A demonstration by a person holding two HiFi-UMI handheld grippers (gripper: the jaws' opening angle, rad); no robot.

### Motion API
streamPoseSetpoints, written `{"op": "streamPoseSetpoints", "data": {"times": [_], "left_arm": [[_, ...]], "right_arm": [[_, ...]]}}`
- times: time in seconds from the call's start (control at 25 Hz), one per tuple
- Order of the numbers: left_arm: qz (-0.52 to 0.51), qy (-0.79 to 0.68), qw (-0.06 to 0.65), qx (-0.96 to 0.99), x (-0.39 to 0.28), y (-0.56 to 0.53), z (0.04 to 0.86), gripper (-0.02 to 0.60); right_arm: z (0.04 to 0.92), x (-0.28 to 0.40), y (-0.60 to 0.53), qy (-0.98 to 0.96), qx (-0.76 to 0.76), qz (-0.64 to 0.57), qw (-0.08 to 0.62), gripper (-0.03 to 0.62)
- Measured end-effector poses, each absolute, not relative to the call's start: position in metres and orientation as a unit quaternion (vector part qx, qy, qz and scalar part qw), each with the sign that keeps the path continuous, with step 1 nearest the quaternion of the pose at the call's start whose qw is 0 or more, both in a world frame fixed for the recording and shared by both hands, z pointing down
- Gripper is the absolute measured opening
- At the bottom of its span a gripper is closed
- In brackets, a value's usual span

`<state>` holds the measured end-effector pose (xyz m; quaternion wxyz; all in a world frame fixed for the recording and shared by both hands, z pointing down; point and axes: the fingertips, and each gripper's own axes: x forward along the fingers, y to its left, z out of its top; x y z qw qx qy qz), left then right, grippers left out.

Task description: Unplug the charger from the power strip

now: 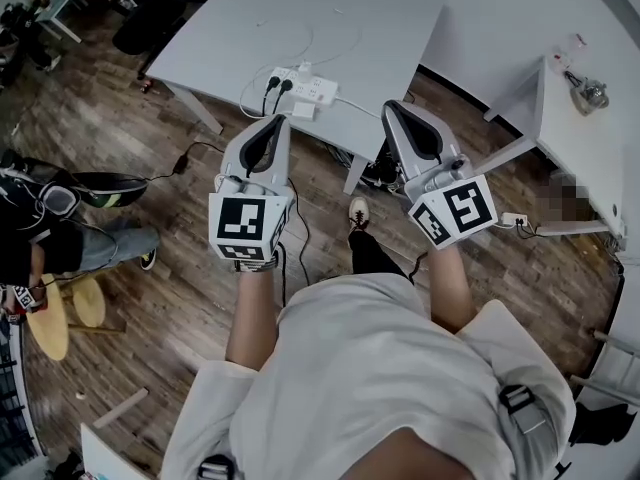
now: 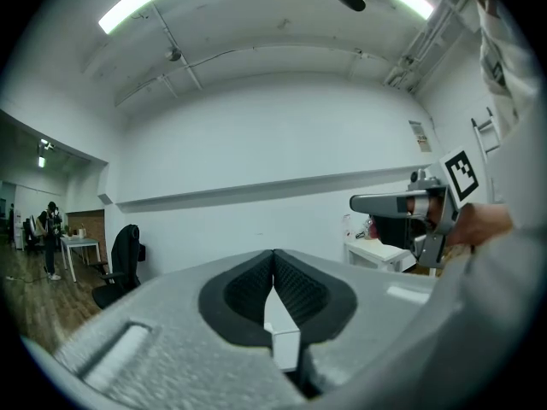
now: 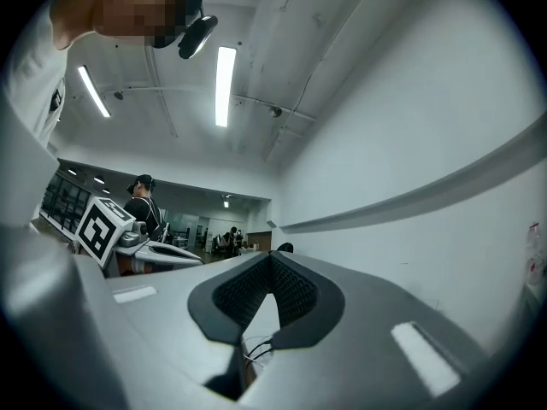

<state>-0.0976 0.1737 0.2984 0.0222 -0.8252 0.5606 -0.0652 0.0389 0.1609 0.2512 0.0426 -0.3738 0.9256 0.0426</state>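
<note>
On the near edge of the grey table [image 1: 380,28] lies a white power strip [image 1: 312,90] with two black plugs [image 1: 277,83] in its left end. A white charger block [image 1: 303,111] sits against its near side. White cable loops across the table behind it. My left gripper [image 1: 275,120] hangs just short of the strip, level, jaws shut and empty. My right gripper [image 1: 394,108] hovers over the table's near right edge, to the right of the strip, also shut and empty. Both gripper views show pads meeting at the tips: left gripper [image 2: 273,253], right gripper [image 3: 271,256].
A white side table [image 1: 585,158] stands at the right with a small lamp-like item on it. Another power strip [image 1: 513,220] lies on the wooden floor below it. A seated person [image 1: 60,223] and a round stool [image 1: 50,323] are at the left. Black cables trail under the table.
</note>
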Motion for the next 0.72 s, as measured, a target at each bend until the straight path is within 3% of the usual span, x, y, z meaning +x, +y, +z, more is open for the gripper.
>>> {"op": "streamPoseSetpoints", "data": {"times": [0.72], "left_arm": [[-0.088,0.614,-0.010,-0.784,-0.061,-0.057,0.320,0.005]], "right_arm": [[0.288,0.065,-0.093,0.949,-0.315,0.007,0.000,0.002]]}}
